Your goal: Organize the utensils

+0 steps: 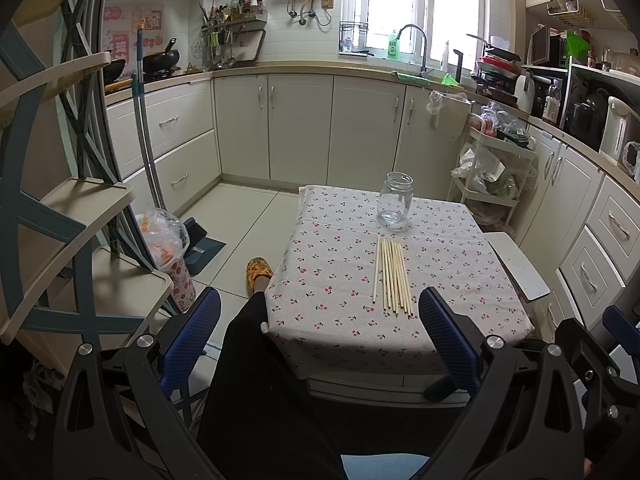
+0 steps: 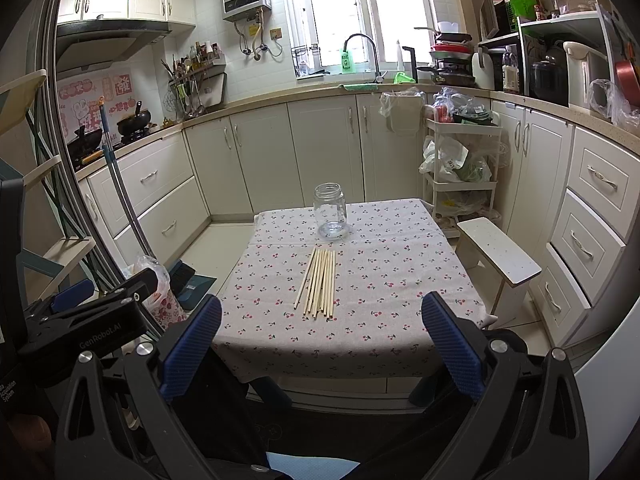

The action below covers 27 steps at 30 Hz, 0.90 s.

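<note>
You are working with a left gripper [image 1: 320,344] built from a matte black plastic frame with triangular cut-outs in its arms, and its two fingers [image 1: 450,340] are wearing ribbed blue pads. Round silver screws [image 1: 495,341] are shining at the pivots. Your right gripper [image 2: 322,344] is showing the same black frame, the same textured blue pads and the same silver screw heads. In the right wrist view, the other tool's black body is carrying white lettering [image 2: 100,338] reading "GenRobot.AI". You are wearing black trousers [image 1: 256,380] and a yellow patterned slipper [image 1: 259,272].
</note>
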Tool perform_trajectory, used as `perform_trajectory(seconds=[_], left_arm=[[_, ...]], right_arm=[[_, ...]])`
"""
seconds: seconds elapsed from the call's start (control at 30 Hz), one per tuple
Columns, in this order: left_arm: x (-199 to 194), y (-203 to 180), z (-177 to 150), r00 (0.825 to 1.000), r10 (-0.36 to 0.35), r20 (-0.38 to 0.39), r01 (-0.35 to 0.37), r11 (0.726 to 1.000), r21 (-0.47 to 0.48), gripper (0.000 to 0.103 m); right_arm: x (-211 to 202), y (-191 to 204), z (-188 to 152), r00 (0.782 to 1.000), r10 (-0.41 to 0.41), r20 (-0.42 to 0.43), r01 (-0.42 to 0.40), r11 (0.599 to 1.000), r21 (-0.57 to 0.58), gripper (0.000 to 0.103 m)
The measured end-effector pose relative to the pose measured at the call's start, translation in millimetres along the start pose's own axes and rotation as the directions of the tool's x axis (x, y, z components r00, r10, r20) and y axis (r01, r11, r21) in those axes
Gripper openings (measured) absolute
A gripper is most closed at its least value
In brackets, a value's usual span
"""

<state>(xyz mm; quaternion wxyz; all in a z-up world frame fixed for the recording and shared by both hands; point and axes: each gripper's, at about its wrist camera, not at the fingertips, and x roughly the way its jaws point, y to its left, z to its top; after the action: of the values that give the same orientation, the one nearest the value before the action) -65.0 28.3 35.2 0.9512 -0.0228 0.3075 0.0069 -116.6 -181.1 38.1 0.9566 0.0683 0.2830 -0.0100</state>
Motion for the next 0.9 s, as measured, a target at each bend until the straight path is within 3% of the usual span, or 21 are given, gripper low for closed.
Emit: perform_trajectory(seconds=[0.4, 0.67, 0.9], left_arm=[[10.9, -1.6, 2.3, 1.000, -0.012, 0.002, 0.012, 1.000, 0.002, 0.095], [76.0, -4.5, 4.0, 0.997, -0.004, -0.080, 0.005, 1.000, 0.016, 0.095], [162.4, -23.7, 10.7, 0.990, -0.015, -0.138, 0.023, 0.998, 0.058, 0.095]], right_arm=[[8.2, 0.8, 4.1, 1.000, 0.000, -0.014, 0.000, 1.000, -0.006, 0.096], [59.7, -18.3, 4.2, 0.996, -0.015, -0.089, 0.019, 0.999, 0.048, 0.096], [131.5, -36.9, 4.2, 0.987, -0.031, -0.157, 0.040, 0.998, 0.052, 0.096]])
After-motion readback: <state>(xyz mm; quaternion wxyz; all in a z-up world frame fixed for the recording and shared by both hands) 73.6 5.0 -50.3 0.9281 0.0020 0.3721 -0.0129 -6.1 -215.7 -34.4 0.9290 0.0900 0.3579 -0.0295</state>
